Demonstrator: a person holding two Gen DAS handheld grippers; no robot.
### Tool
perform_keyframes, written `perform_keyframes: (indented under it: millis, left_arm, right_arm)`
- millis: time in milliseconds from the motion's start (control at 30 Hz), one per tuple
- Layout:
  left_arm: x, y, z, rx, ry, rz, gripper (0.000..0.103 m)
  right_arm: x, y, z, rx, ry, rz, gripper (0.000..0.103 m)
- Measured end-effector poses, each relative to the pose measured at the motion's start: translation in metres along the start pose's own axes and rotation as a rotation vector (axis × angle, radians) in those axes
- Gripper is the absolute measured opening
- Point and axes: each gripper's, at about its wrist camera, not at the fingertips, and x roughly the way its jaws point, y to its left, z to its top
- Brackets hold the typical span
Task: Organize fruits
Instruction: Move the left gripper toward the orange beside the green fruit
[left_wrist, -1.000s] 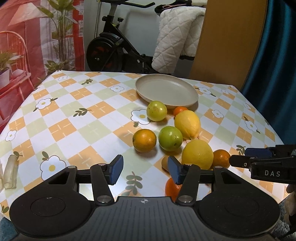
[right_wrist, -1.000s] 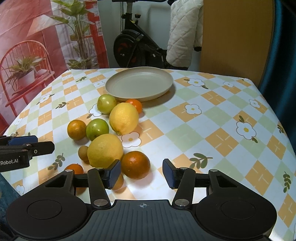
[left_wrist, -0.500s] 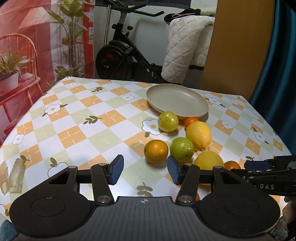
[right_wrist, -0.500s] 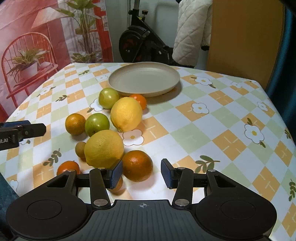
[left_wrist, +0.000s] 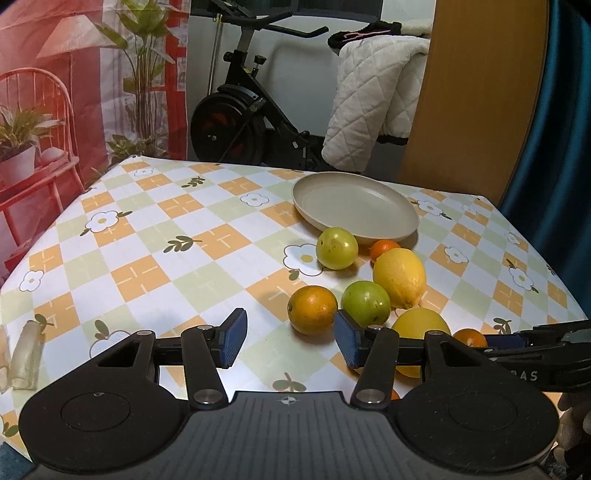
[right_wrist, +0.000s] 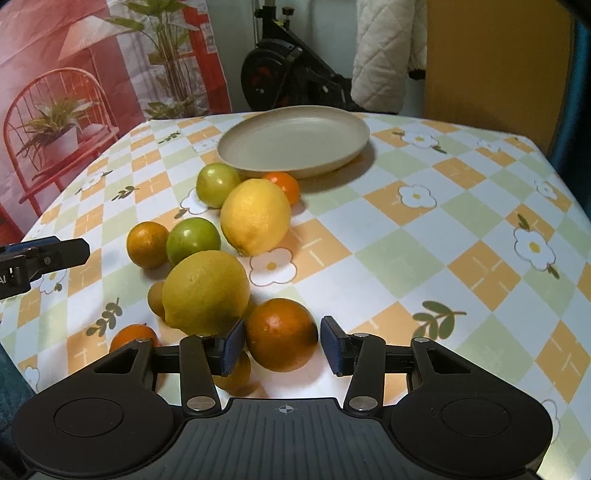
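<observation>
An empty beige plate (right_wrist: 291, 142) sits at the table's far side. In front of it lie two green fruits (right_wrist: 192, 238), two lemons (right_wrist: 255, 214) and several oranges. My right gripper (right_wrist: 282, 345) straddles a dark orange (right_wrist: 280, 334) by the near lemon (right_wrist: 205, 290). Its jaws are closing, and a thin gap still shows at the right pad (right_wrist: 332, 345). My left gripper (left_wrist: 290, 345) stands open over bare cloth, just short of an orange (left_wrist: 312, 310) and a green fruit (left_wrist: 365, 301). Its pads hold nothing.
A checked flower cloth (left_wrist: 147, 266) covers the table, whose edges fall away left and right. A pale rolled item (left_wrist: 24, 354) lies near the left edge. Behind stand an exercise bike (left_wrist: 240, 122), a white quilt (left_wrist: 373, 96) and a wooden panel (left_wrist: 476, 92).
The right gripper has come down and forward onto the dark orange, and its jaws have narrowed around it. The left gripper has hardly shifted.
</observation>
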Motion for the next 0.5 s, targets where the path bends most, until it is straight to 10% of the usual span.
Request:
perform_keyframes:
  millis: [500]
  left_arm:
    - [0.041,0.008,0.019,0.05,0.049,-0.053,0.055]
  right_arm:
    - [0.001,-0.01,0.01,-0.002,-0.04,-0.037,0.039]
